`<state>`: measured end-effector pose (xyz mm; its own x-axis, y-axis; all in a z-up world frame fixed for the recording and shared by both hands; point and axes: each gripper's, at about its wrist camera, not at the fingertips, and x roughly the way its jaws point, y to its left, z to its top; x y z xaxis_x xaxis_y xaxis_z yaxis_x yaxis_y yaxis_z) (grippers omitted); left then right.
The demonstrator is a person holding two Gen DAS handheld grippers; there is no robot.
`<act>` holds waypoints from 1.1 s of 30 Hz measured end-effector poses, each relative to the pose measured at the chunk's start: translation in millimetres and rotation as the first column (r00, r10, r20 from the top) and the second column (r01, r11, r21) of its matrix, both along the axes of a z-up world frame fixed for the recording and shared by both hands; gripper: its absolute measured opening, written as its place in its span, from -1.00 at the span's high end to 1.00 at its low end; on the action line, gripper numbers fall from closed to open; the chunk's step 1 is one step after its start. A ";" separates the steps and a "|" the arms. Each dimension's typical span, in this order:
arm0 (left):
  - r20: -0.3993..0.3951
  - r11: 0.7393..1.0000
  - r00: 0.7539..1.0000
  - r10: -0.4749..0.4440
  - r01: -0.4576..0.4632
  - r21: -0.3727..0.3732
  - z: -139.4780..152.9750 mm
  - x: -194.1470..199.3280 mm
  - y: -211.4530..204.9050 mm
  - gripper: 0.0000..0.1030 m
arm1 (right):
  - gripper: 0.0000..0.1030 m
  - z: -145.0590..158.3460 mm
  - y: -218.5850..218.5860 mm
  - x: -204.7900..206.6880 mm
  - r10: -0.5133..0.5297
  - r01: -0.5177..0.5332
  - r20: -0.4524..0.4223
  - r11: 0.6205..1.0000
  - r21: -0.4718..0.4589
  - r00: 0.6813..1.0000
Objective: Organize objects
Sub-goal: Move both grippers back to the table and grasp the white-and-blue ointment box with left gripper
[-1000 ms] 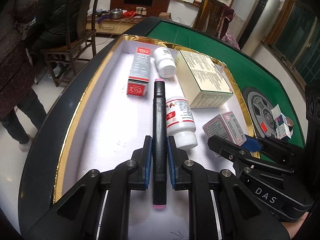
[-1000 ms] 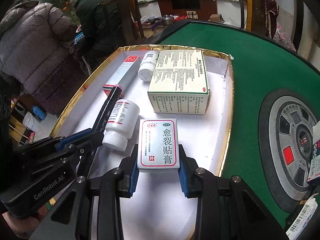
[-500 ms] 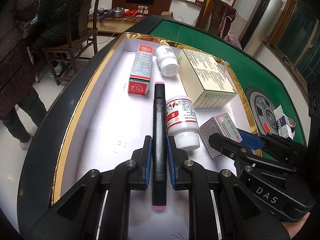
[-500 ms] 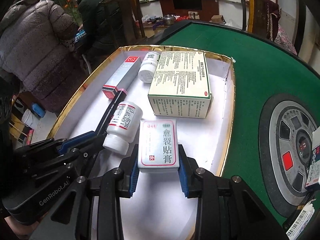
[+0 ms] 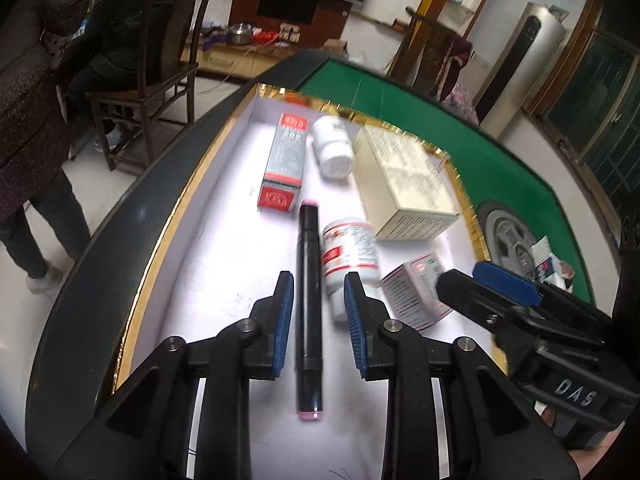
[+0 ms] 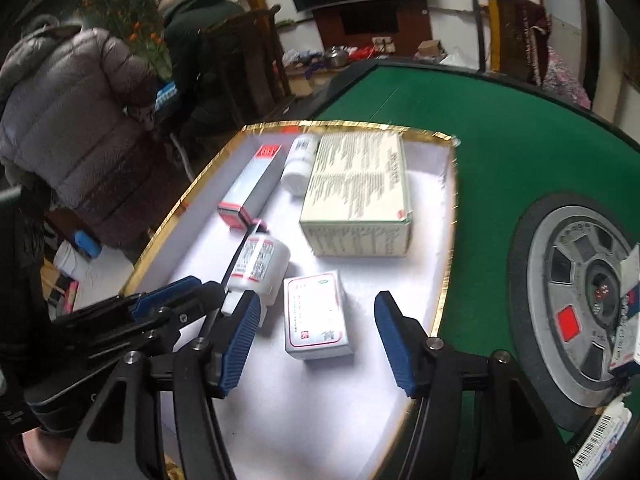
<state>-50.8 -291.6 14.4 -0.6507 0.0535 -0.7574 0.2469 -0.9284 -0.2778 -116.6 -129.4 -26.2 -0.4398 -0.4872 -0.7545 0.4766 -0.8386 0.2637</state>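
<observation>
A white tray with a gold rim (image 5: 168, 236) (image 6: 444, 292) lies on the green table. My left gripper (image 5: 318, 288) is open, and a black marker with pink ends (image 5: 308, 300) lies on the tray between its fingers. My right gripper (image 6: 316, 314) is open around a small pink-edged white box (image 6: 316, 316) that lies flat on the tray; that box also shows in the left wrist view (image 5: 416, 292). A white pill bottle with a red label (image 5: 350, 256) (image 6: 258, 266) lies between the marker and the small box.
At the far end of the tray lie a grey and red carton (image 5: 286, 160) (image 6: 252, 186), a second white bottle (image 5: 334, 146) (image 6: 300, 164) and a large cream box (image 5: 408, 184) (image 6: 358, 196). A grey round dial (image 6: 588, 308) with small packets (image 6: 628, 312) sits on the green felt at right. People and chairs stand beyond the table's left edge.
Both grippers have opened. The left one let go of the marker and the right one let go of the small box; both now lie on the tray.
</observation>
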 end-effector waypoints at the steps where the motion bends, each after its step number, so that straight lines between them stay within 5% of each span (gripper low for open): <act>1: -0.012 1.000 1.000 -0.005 0.005 -0.001 2.5 1.2 0.5 0.50 | -0.16 3.6 4.9 1.3 -0.010 0.010 -0.001 1.000 -0.011 1.000; 5: -0.080 0.999 0.995 -0.051 0.052 0.011 14.7 6.6 7.4 0.50 | -0.16 20.8 31.5 12.1 -0.040 0.039 -0.016 0.997 -0.067 0.999; 10: -0.133 0.970 0.963 -0.236 0.241 0.022 29.4 12.4 46.6 0.51 | -0.21 41.4 91.2 34.1 -0.086 0.079 -0.069 0.992 -0.102 0.994; 18: -0.122 0.844 0.840 -0.528 0.535 0.034 37.7 21.5 171.8 0.33 | -0.36 35.5 243.3 42.8 -0.352 0.341 -0.088 0.932 -0.120 0.932; 24: -0.039 0.797 0.796 -0.604 0.605 0.003 26.1 23.1 238.8 0.33 | -0.36 10.0 310.6 38.0 -0.479 0.475 0.007 0.869 -0.142 0.878; 33: 0.022 0.769 0.771 -0.637 0.637 -0.052 20.9 26.2 273.1 0.33 | -0.38 17.6 311.0 41.7 -0.451 0.449 0.033 0.872 -0.194 0.892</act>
<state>-24.5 -18.5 35.3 -0.4799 0.4145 -0.7732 -0.4052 -0.8864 -0.2237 -74.9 181.6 -8.6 -0.6553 -0.3682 -0.6596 0.0644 -0.8972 0.4369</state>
